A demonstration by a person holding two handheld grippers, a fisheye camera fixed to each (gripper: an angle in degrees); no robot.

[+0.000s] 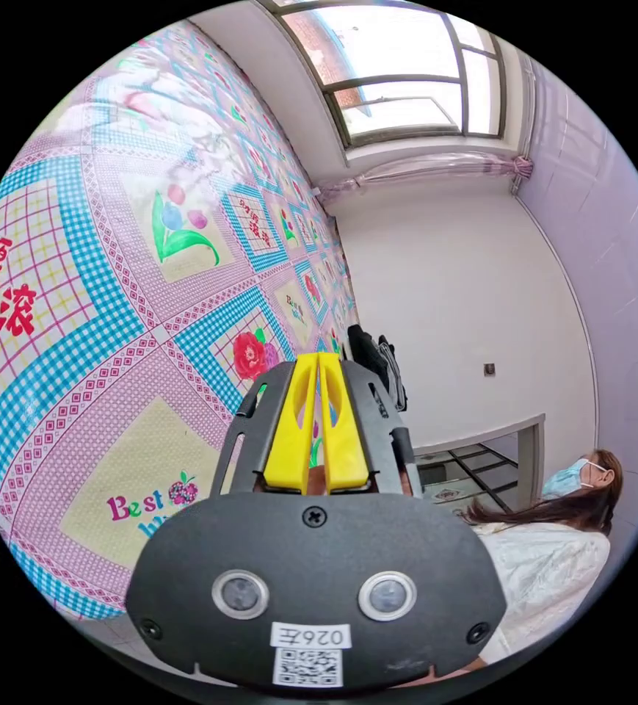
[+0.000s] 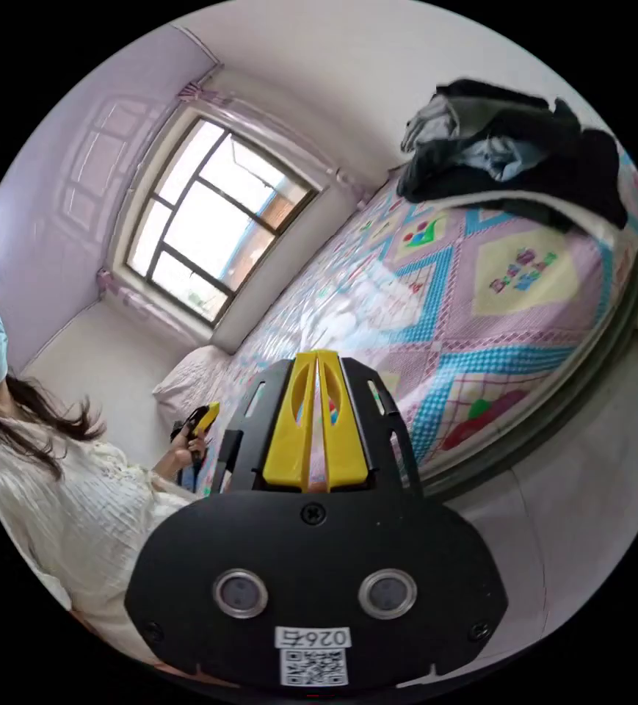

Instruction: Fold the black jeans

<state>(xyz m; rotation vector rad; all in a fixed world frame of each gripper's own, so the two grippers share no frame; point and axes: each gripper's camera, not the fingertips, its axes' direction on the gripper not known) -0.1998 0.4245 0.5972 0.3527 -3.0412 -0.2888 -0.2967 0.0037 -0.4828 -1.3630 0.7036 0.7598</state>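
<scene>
A heap of dark clothes point(image 2: 524, 158), black jeans likely among them with grey and pale-blue pieces, lies at the far corner of the bed point(image 2: 480, 294). In the left gripper view the same dark heap point(image 1: 377, 363) shows small beyond my jaws. My left gripper point(image 1: 319, 360) has its yellow jaws closed together with nothing between them, held over the patterned bedspread point(image 1: 113, 308). My right gripper point(image 2: 316, 358) is likewise shut and empty, well short of the heap. The left gripper point(image 2: 200, 424) also shows in a hand in the right gripper view.
A person in a white top and face mask point(image 2: 54, 470) holds the grippers; the same person point(image 1: 561, 529) shows at the lower right of the left gripper view. A window point(image 2: 208, 220) is at the bed's far end. A glass-topped table point(image 1: 480, 459) stands by the wall.
</scene>
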